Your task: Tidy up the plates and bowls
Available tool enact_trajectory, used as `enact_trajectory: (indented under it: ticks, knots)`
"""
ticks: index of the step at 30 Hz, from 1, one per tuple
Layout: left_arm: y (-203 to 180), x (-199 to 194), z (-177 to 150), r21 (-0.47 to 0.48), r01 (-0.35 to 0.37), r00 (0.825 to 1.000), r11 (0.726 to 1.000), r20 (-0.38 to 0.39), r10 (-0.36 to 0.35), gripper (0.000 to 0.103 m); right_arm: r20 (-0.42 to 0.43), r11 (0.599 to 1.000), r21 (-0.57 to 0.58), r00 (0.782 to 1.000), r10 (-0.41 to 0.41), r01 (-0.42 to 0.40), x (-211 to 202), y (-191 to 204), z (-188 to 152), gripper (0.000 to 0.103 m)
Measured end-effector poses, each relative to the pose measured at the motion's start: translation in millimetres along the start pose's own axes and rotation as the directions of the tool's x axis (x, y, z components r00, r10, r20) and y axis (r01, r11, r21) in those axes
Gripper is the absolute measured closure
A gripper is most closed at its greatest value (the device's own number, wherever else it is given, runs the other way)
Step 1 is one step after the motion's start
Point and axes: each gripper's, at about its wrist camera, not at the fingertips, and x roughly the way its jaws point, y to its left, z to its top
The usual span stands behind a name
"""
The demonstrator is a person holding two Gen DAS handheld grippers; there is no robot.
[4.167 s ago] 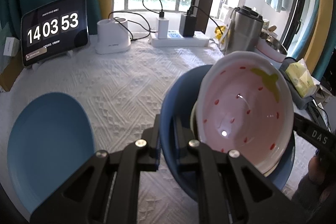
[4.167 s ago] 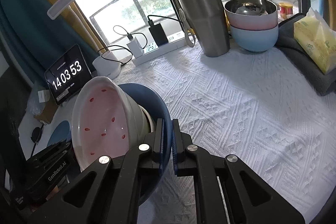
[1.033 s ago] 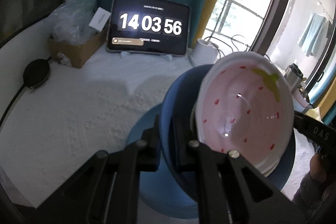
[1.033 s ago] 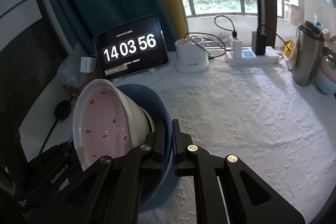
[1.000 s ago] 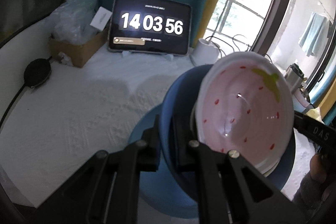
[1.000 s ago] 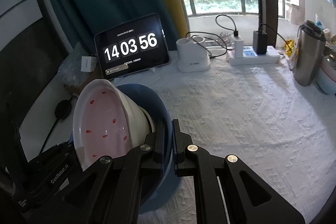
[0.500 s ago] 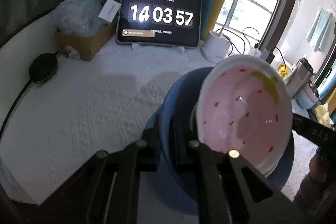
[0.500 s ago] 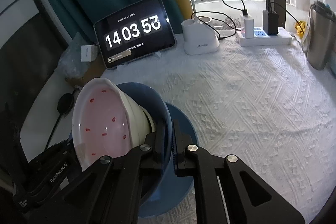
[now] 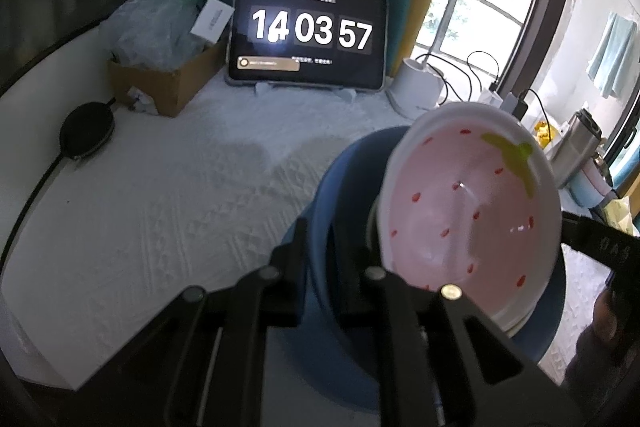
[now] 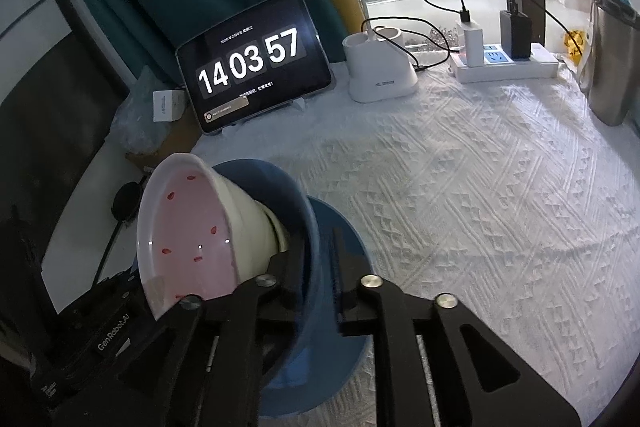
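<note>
Left wrist view shows the left gripper (image 9: 320, 267) pinching the rim of a blue plate (image 9: 340, 187), fingers pressed on either side of it; a pink bowl (image 9: 468, 211) with red flecks and a green mark sits on that plate. Right wrist view shows the right gripper (image 10: 318, 267) pinching the opposite rim of the same plate (image 10: 296, 195), with the bowl (image 10: 188, 227) on it. Both views present the load edge-on to the fingers, so each tool reaches in level from its own side, the two facing one another across the plate. A second blue plate (image 10: 344, 235) lies on the white cloth (image 10: 480, 207) directly beneath the carried load; whether the two plates touch cannot be told. Judgement: the step in hand appears to be setting the held plate and bowl down onto the lower plate. Risk one: the bowl rests loose and is gripped by neither tool, so any tilt from uneven lowering could slide it off. Risk two: releasing one side before the other would drop that edge and jolt the bowl. Risk three: an off-centre landing would leave the stack lopsided, as the lower plate is largely hidden from both cameras. The tablet clock (image 10: 252, 63), white lamp base (image 10: 380, 75), power strip (image 10: 508, 61) and steel flask (image 10: 612, 67) stand well apart at the far edge and pose no obstruction.
</note>
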Motion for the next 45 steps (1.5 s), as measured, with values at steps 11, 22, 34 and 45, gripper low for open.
enact_trajectory:
  ticks: [11, 22, 34, 45]
  knots:
    - [-7, -27, 2, -0.001, -0.081, 0.995, 0.997, 0.058, 0.081, 0.081, 0.024, 0.998, -0.053, 0.999, -0.030, 0.031, -12, -1, -8, 0.064]
    - [-6, -49, -3, -0.015, -0.098, 0.990, 0.995, 0.098, 0.099, 0.058, 0.078, 0.996, -0.080, 0.996, -0.037, 0.044, -39, -5, -15, 0.053]
    - [-26, -83, -19, 0.015, -0.007, 0.989, 1.000, 0.147, 0.005, 0.021, 0.175, 0.983, -0.116, 0.977, -0.119, 0.140, -89, -10, -36, 0.047]
    - [-52, -113, -39, 0.082, 0.053, 0.979, 0.995, 0.190, -0.068, 0.010, 0.215, 0.970, -0.142, 0.963, -0.166, 0.199, -126, -12, -61, 0.046]
